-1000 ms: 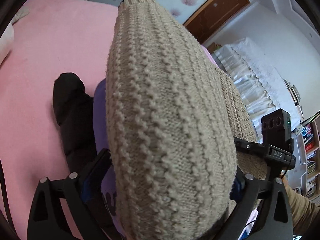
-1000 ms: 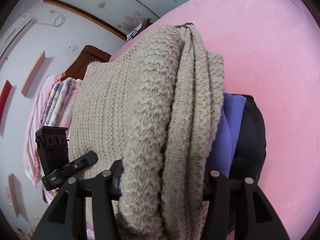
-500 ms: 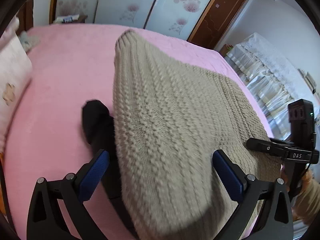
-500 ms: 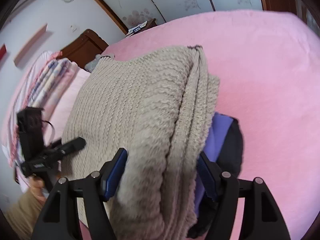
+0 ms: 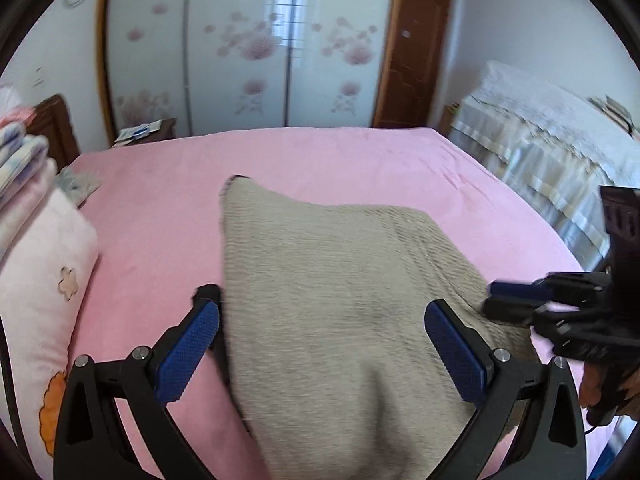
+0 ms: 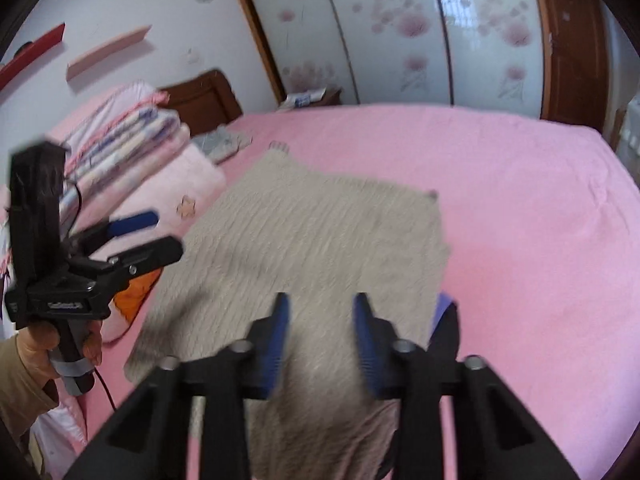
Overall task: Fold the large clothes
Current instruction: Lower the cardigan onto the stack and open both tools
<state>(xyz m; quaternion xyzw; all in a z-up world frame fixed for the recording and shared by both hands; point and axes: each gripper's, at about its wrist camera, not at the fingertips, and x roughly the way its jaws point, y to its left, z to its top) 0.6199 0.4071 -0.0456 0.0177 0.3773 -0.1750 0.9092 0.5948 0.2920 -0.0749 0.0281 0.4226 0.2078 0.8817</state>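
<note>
A folded beige knit sweater (image 5: 340, 296) lies on top of a pile of folded clothes on the pink bed (image 5: 320, 160); it also shows in the right wrist view (image 6: 312, 240). A purple garment (image 6: 442, 308) and a black one (image 5: 206, 292) peek out under it. My left gripper (image 5: 320, 336) is open above the sweater's near edge, jaws wide apart, holding nothing. My right gripper (image 6: 320, 316) is open above the sweater's near end, empty. Each gripper shows in the other's view: the right one (image 5: 520, 300) and the left one (image 6: 136, 236).
Pink pillows (image 5: 36, 300) and folded quilts (image 6: 120, 148) lie along the bed's left side by a wooden headboard (image 6: 200, 96). A covered piece of furniture (image 5: 540, 140) stands to the right. Sliding floral wardrobe doors (image 5: 240, 52) and a brown door (image 5: 412, 56) stand behind the bed.
Both grippers let go of the sweater, opened and pulled back and up. The sweater now lies flat on the pile.
</note>
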